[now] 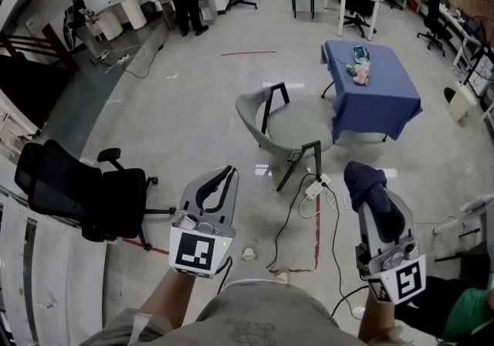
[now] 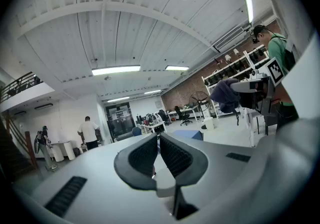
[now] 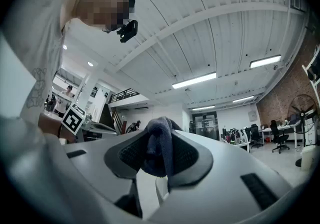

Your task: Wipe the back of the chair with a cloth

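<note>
A grey shell chair (image 1: 287, 125) with dark legs stands on the floor ahead of me, its curved back (image 1: 248, 114) on the left side. My right gripper (image 1: 369, 184) is shut on a dark blue cloth (image 1: 366, 182), which bulges out between its jaws (image 3: 159, 152). It hangs at the lower right, short of the chair. My left gripper (image 1: 224, 176) is shut with nothing in it, its ribbed pads (image 2: 150, 155) meeting. It is held at the lower left, also short of the chair. In the left gripper view the cloth (image 2: 226, 95) shows at the right.
A table with a blue cover (image 1: 370, 83) stands right of the chair. A black office chair (image 1: 77, 190) is at the left. White and black cables (image 1: 312, 198) and a power strip lie on the floor in front of the chair. People stand at desks far back.
</note>
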`<state>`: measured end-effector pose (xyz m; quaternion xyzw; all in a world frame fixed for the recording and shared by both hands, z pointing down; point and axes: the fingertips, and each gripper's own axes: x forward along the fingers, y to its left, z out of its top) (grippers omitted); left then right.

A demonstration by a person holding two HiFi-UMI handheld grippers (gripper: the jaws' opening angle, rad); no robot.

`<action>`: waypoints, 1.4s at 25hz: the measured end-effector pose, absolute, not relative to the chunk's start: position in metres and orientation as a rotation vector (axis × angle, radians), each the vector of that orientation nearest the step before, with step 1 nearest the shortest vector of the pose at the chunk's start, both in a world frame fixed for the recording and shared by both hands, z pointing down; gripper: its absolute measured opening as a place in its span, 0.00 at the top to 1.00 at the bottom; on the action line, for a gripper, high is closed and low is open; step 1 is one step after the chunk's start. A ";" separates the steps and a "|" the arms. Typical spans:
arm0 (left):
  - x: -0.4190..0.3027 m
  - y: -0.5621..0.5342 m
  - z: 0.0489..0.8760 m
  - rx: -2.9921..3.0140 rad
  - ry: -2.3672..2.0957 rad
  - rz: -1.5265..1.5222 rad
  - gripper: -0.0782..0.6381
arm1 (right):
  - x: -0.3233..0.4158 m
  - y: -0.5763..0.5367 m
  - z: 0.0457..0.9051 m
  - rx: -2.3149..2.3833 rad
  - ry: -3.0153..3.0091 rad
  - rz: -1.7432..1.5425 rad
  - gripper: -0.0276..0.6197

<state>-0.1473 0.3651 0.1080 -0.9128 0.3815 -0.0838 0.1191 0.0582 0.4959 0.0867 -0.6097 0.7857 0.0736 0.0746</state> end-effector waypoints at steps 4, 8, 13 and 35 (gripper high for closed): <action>-0.149 0.364 0.114 -2.655 1.114 -0.288 0.85 | 0.063 0.495 0.090 -1.830 2.338 0.190 0.75; -0.147 0.364 0.114 -2.670 1.133 -0.271 0.85 | 0.069 0.496 0.091 -1.834 2.321 0.163 0.75; -0.140 0.364 0.119 -2.673 1.119 -0.283 0.85 | 0.075 0.497 0.095 -1.837 2.316 0.149 0.74; -0.140 0.259 0.147 -2.808 1.267 -0.141 0.53 | 0.093 0.398 0.138 -1.846 2.409 0.060 0.74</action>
